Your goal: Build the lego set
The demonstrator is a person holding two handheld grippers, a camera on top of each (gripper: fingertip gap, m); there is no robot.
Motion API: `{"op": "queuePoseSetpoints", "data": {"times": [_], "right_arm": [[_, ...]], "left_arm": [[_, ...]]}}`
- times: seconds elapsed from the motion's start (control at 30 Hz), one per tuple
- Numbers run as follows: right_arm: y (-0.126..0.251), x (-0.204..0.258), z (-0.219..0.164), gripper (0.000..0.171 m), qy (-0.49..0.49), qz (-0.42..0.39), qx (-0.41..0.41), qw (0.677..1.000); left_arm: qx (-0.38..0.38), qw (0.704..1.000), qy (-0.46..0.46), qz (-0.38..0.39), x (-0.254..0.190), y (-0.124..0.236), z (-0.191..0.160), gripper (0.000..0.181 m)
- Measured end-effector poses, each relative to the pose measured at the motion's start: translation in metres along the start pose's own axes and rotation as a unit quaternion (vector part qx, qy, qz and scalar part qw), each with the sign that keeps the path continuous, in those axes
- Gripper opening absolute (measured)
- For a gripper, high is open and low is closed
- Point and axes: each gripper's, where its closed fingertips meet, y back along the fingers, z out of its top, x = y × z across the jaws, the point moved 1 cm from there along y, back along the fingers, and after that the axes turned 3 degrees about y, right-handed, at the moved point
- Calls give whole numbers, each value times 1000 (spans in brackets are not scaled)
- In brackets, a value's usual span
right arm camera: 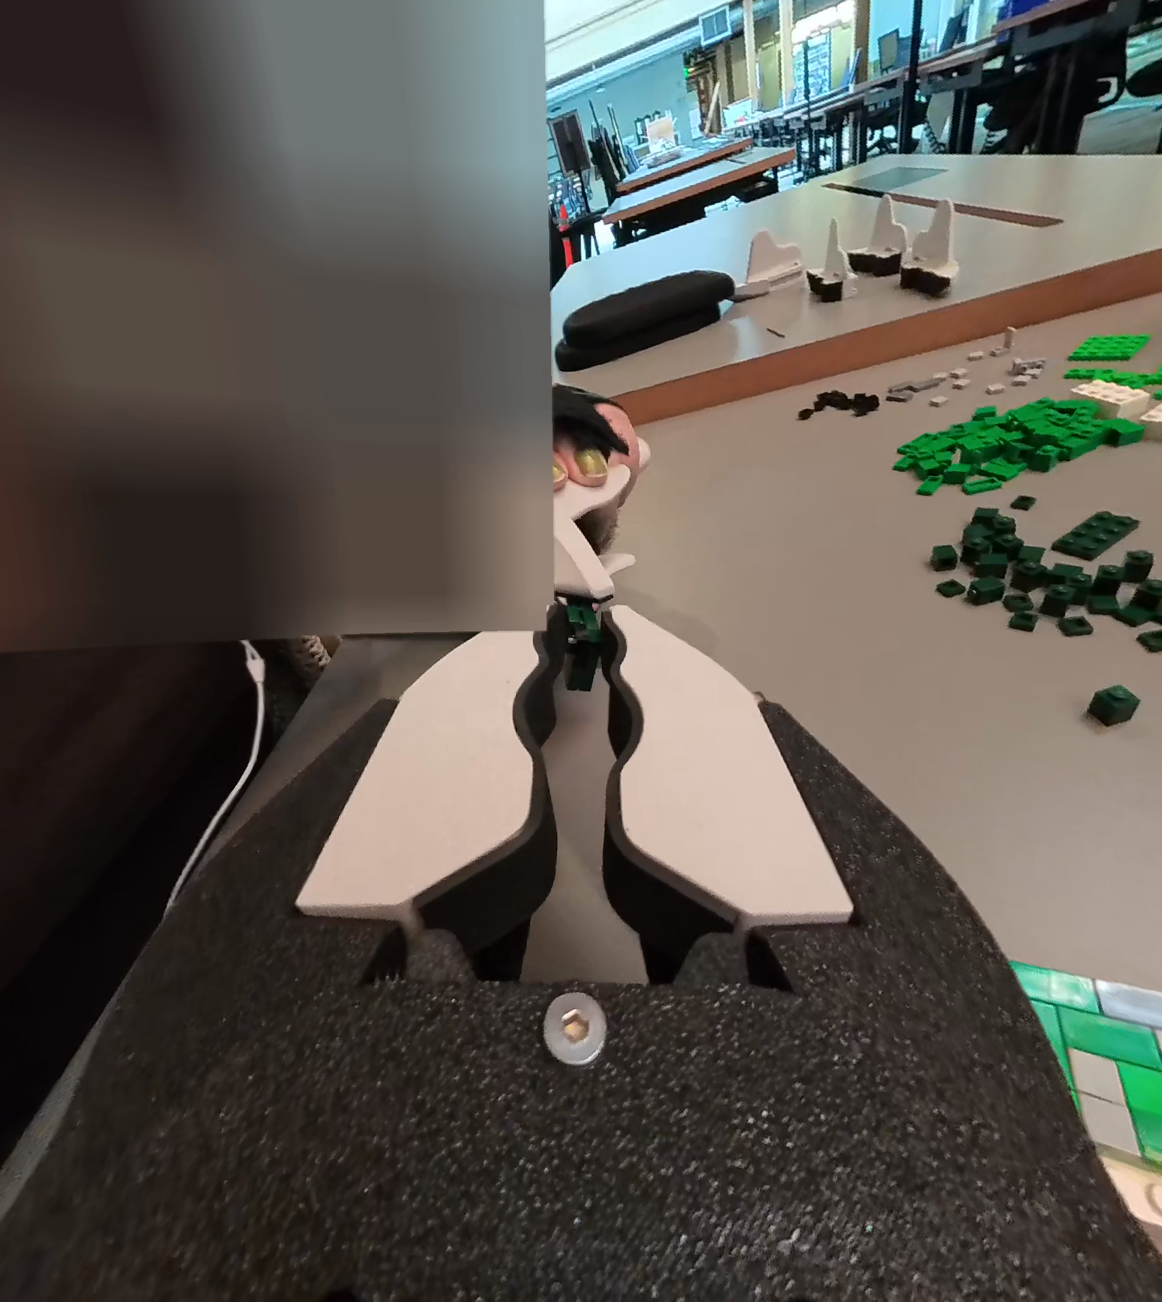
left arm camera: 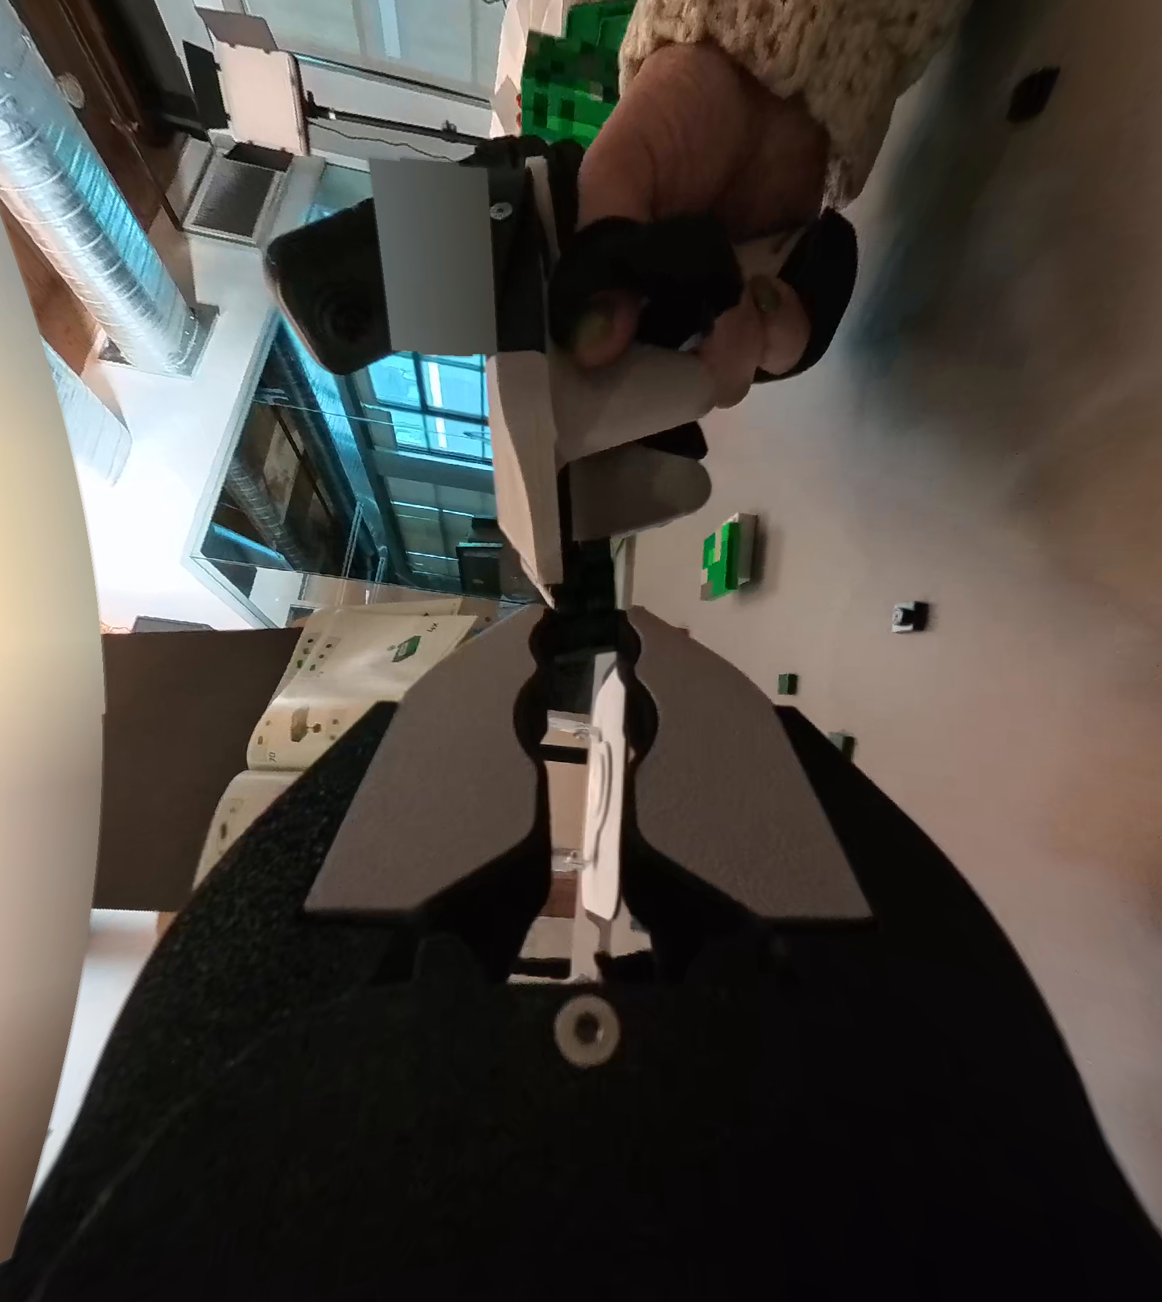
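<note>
My left gripper [left arm camera: 584, 623] and my right gripper [right arm camera: 575, 637] meet tip to tip above the grey table [right arm camera: 810, 634]. Both are shut on a small dark green lego piece [right arm camera: 579, 659], which also shows in the left wrist view [left arm camera: 589, 592]. Whether it is one piece or two joined I cannot tell. The right gripper [left arm camera: 578, 556] comes in from the top of the left wrist view, held by a hand [left arm camera: 691, 176] in a cream sleeve. The left gripper [right arm camera: 584, 599] shows just beyond my right fingertips, with a hand [right arm camera: 585, 465] on it.
On the table to the right lie a bright green brick pile [right arm camera: 1008, 444], a dark green pile [right arm camera: 1092, 578], a lone dark green brick [right arm camera: 1113, 704], white bricks [right arm camera: 1142, 408] and a green-and-grey tiled plate [right arm camera: 1142, 1085]. An open instruction booklet [left arm camera: 353, 676] lies nearby.
</note>
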Motion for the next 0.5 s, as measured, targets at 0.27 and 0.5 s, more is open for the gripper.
{"op": "queuePoseSetpoints", "data": {"times": [0.27,0.5], "right_arm": [[-1,0,-6,15,4,4,18,1000],[2,3,-4,9,-5,24,8,1000]], "left_arm": [[0,1000,-11,5,0,0,2,16],[-3,1000,-8,6,1,0,2,16]]}}
